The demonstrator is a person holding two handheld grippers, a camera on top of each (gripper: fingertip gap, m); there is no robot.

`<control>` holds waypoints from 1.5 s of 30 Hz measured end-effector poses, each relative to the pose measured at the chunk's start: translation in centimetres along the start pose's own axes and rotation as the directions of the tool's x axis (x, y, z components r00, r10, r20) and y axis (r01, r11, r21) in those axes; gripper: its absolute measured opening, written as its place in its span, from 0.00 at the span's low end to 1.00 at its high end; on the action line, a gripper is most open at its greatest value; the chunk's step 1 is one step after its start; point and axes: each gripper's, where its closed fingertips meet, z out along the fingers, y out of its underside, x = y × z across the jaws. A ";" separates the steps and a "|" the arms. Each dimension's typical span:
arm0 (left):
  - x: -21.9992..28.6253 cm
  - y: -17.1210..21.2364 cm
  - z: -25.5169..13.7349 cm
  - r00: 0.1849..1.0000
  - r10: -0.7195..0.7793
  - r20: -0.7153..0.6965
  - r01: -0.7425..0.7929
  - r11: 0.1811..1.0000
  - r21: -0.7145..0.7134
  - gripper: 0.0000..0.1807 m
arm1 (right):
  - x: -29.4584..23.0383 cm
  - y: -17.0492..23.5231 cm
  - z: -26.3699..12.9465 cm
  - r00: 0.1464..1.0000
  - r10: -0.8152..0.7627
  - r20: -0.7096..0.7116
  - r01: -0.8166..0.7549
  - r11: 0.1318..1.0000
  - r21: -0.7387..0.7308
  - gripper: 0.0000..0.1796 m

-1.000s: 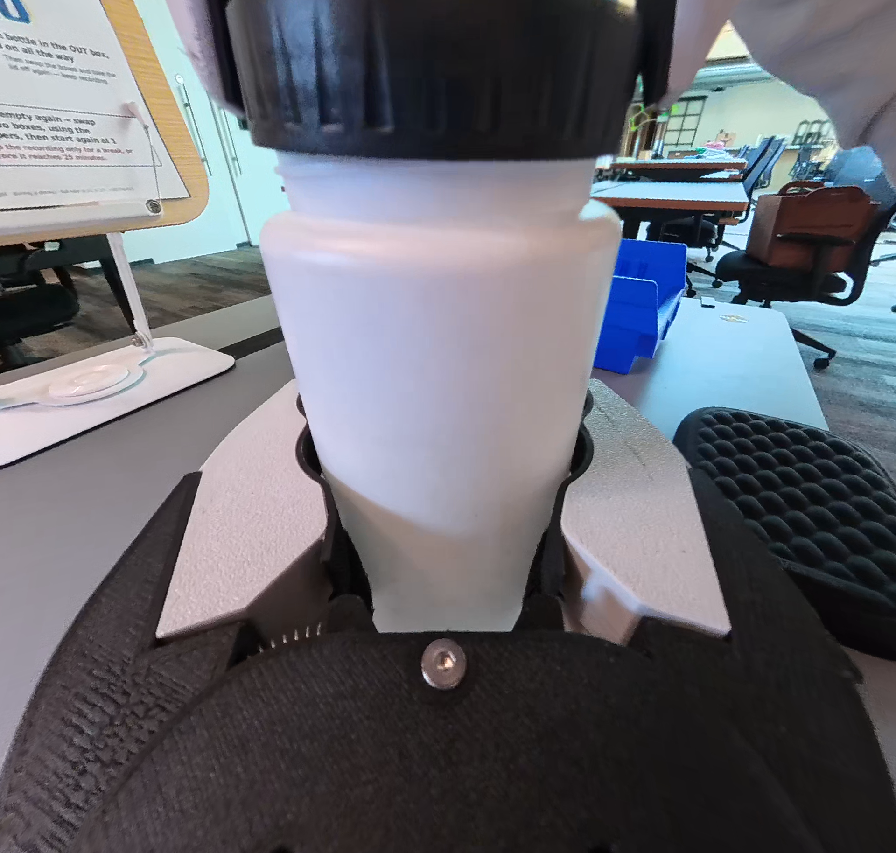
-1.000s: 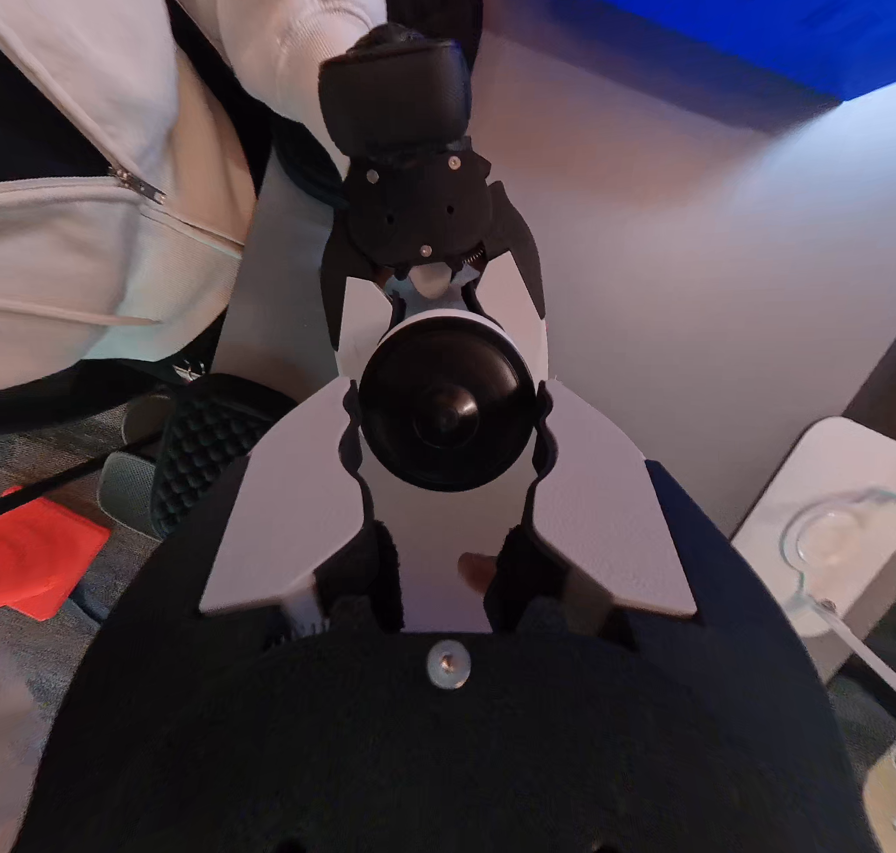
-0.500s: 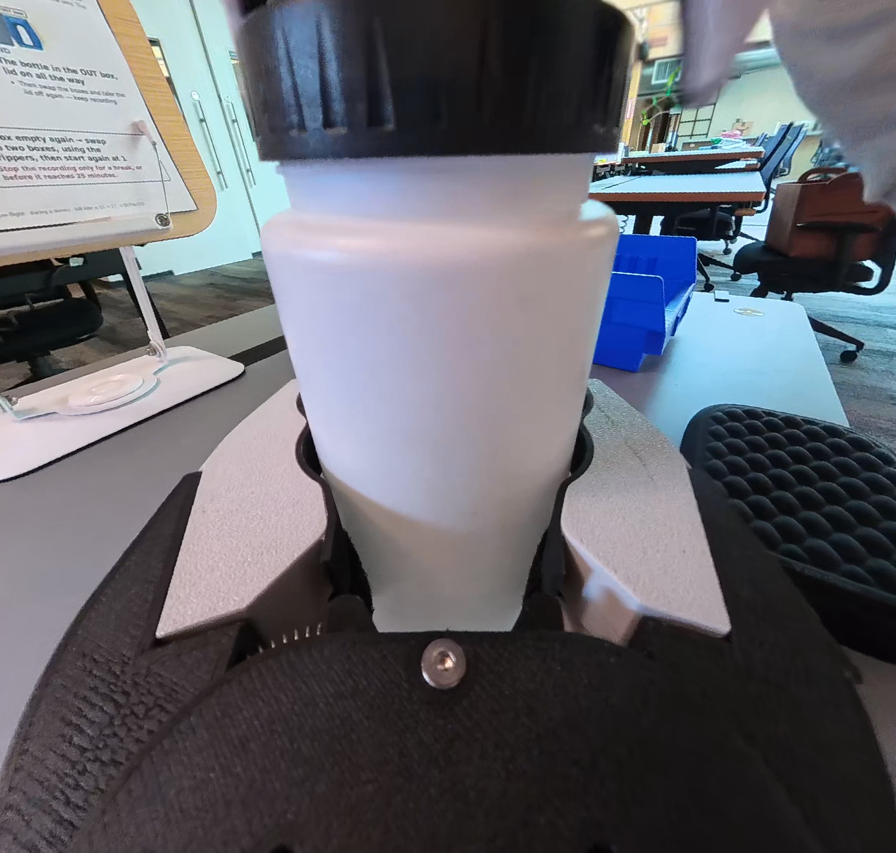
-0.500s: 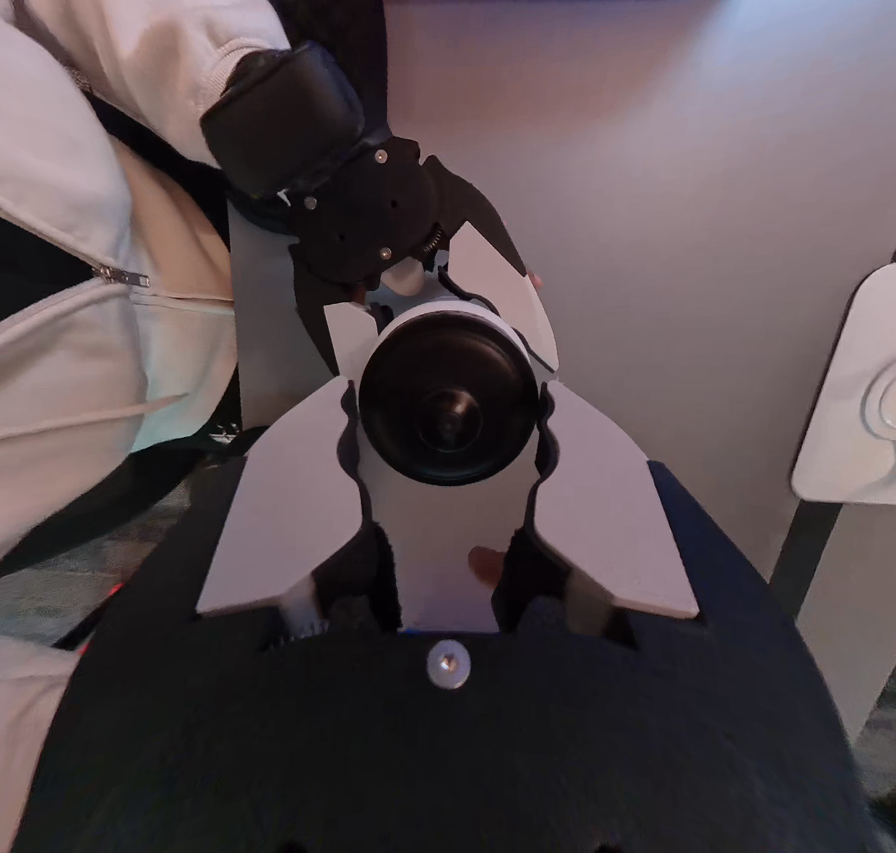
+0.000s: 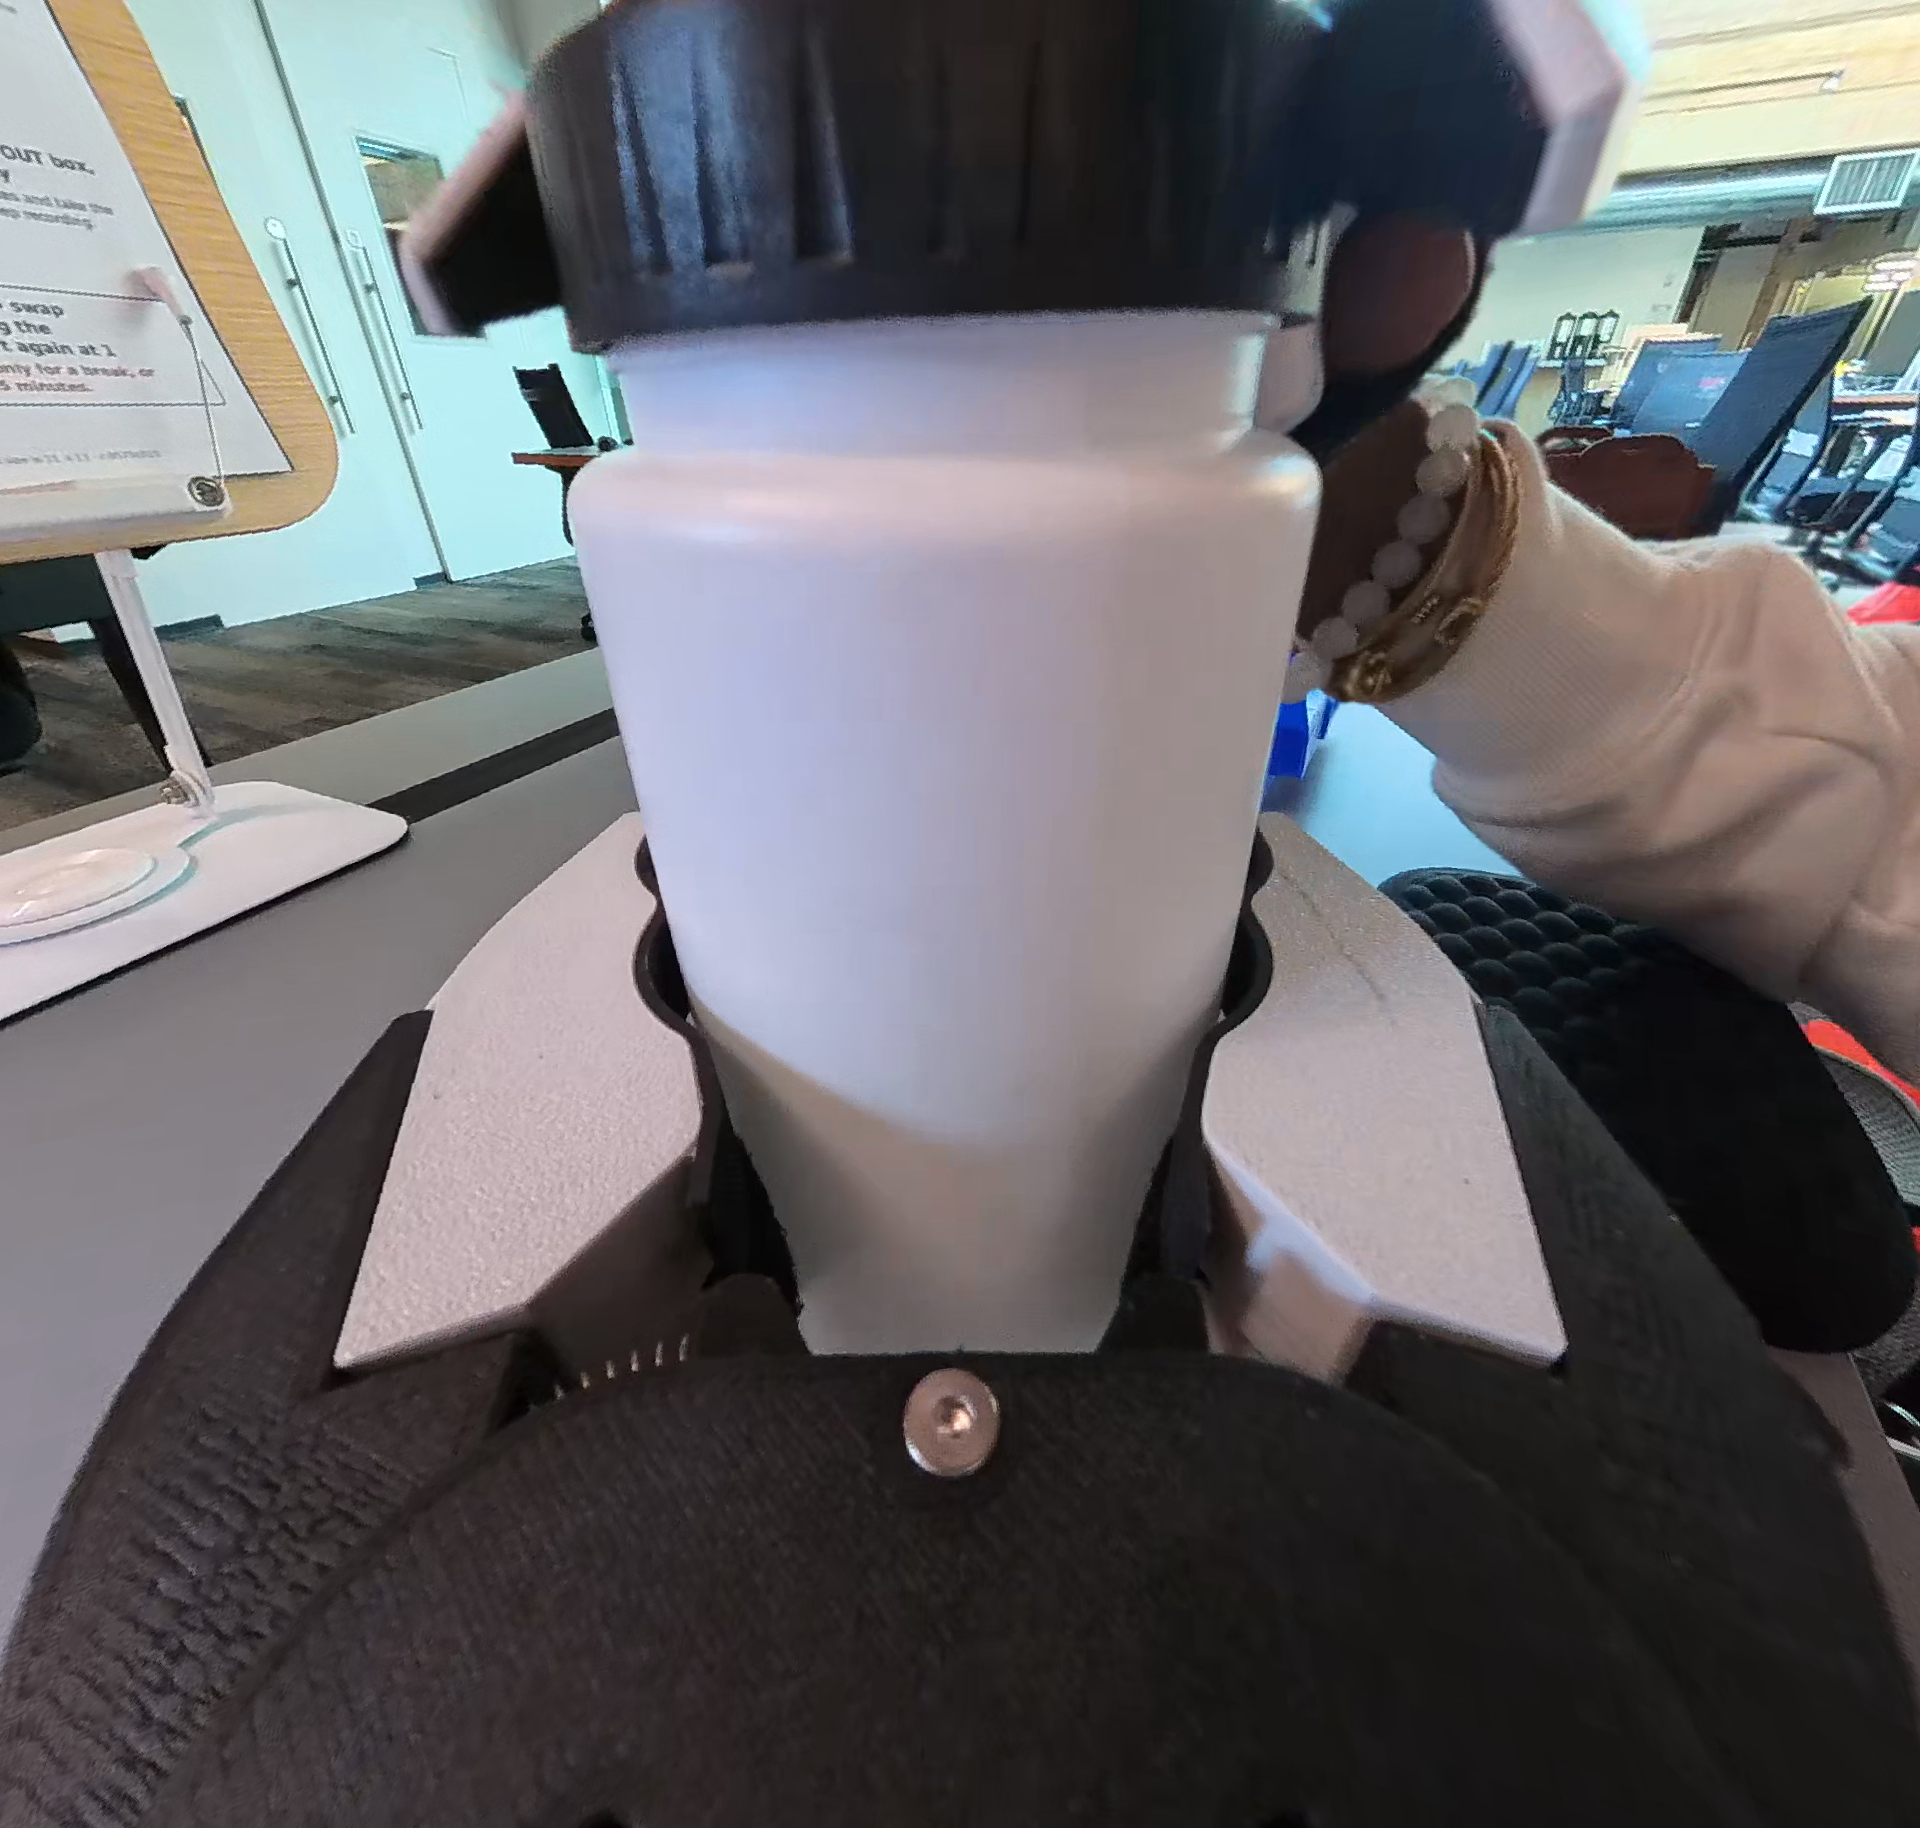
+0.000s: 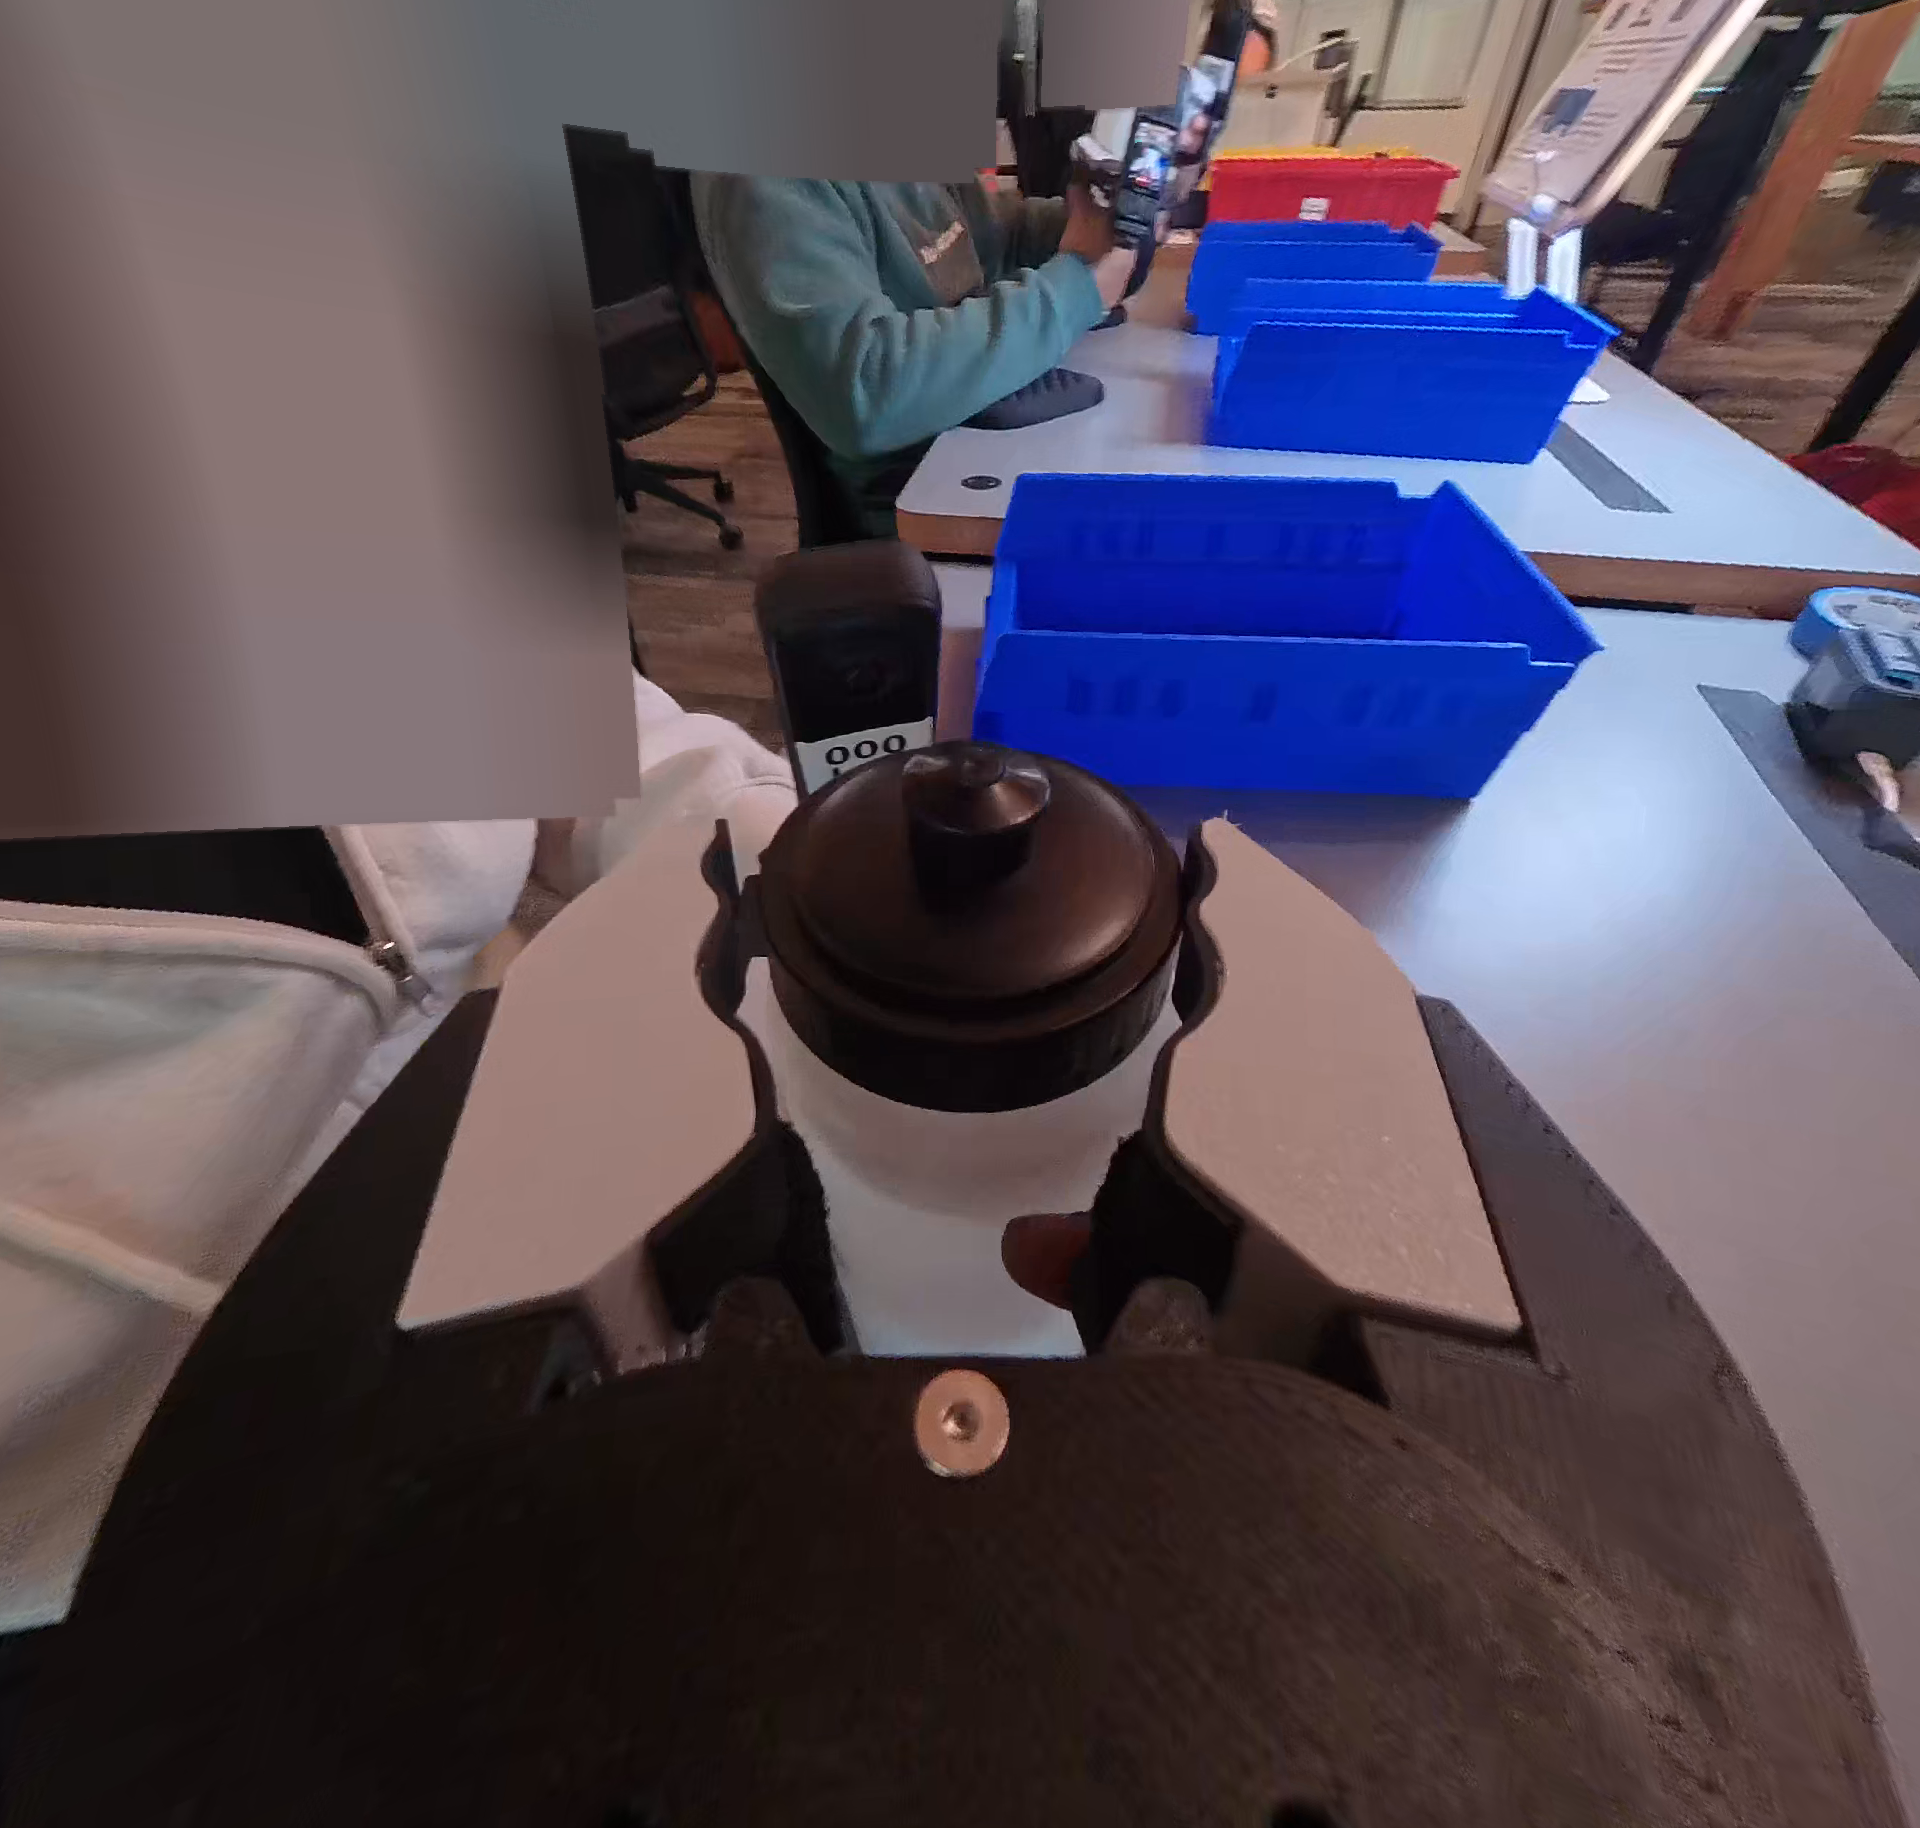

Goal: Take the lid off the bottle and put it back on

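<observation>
While the white bottle (image 5: 935, 718) stood upright, pinched low on its body by the left gripper (image 5: 951, 957), the right gripper (image 6: 961, 937) clamped its black lid (image 6: 966, 957), seated on the neck. Blur smeared the lid's edges; the bottle's base was hidden. A blue bin (image 6: 1268, 635) sat beyond on the grey table (image 6: 1662, 947).

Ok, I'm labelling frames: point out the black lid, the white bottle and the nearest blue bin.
black lid (image 6: 966, 957), right wrist view, domed top.
white bottle (image 5: 935, 739), left wrist view, front wall.
nearest blue bin (image 6: 1247, 708), right wrist view, near wall.
</observation>
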 end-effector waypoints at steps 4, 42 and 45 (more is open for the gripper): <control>0.3 0.0 0.2 1.000 0.028 0.007 -0.028 1.000 -0.007 0.56 | -0.9 0.1 -0.1 0.996 -0.022 -0.084 0.027 0.998 0.049 0.54; -0.3 0.0 0.1 0.999 -0.033 0.023 0.033 0.999 -0.004 0.56 | -5.5 1.0 -4.0 0.981 -0.024 -0.192 0.038 0.997 0.072 0.26; 0.1 0.1 0.1 1.000 -0.008 0.004 0.008 1.000 -0.006 0.56 | -4.7 1.6 -4.5 0.970 -0.045 -0.240 0.059 0.997 0.050 0.42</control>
